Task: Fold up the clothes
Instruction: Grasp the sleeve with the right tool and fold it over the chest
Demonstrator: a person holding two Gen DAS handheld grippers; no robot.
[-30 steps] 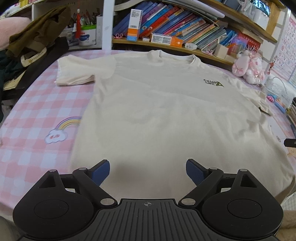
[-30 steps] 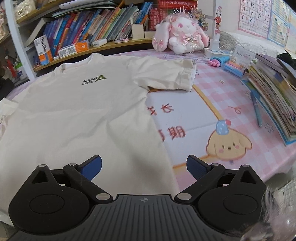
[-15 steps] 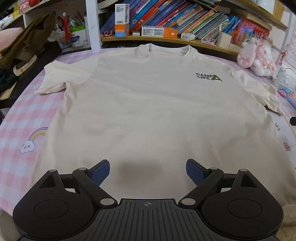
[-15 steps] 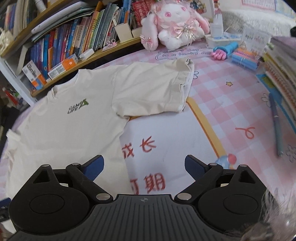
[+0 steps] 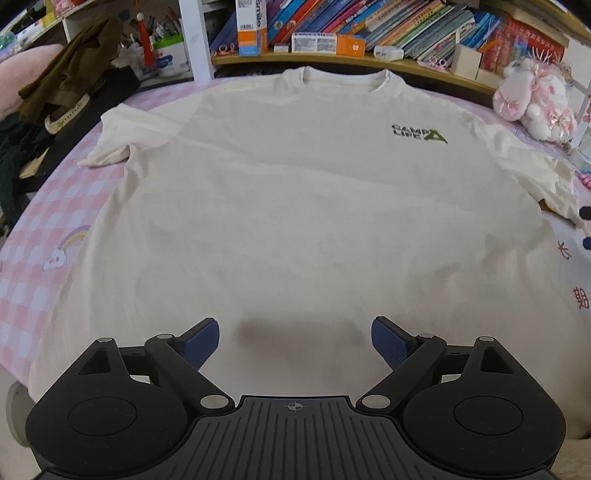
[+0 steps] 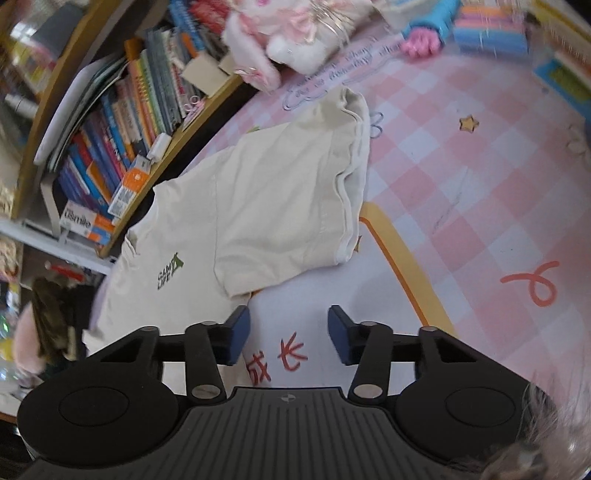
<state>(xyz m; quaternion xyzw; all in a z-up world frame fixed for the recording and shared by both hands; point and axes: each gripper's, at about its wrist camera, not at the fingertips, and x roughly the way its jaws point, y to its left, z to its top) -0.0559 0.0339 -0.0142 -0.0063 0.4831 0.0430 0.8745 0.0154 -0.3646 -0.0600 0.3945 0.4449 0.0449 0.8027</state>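
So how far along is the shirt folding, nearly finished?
Barely begun. Done: the cream T-shirt lies spread flat on the pink checked cloth, logo up, no fold yet. In hand: the right gripper is closing with nothing between its jaws, near the shirt's edge below the sleeve; the left gripper hangs open above the hem. Left: every fold.

left gripper (image 5: 295,341) wide open; right gripper (image 6: 289,334) closing, nothing between.

A pink checked cloth (image 5: 40,236) covers the surface. At the far edge, a shelf of books (image 5: 388,22); a pink plush rabbit (image 5: 532,107) sits far right, dark clothes (image 5: 70,77) far left.
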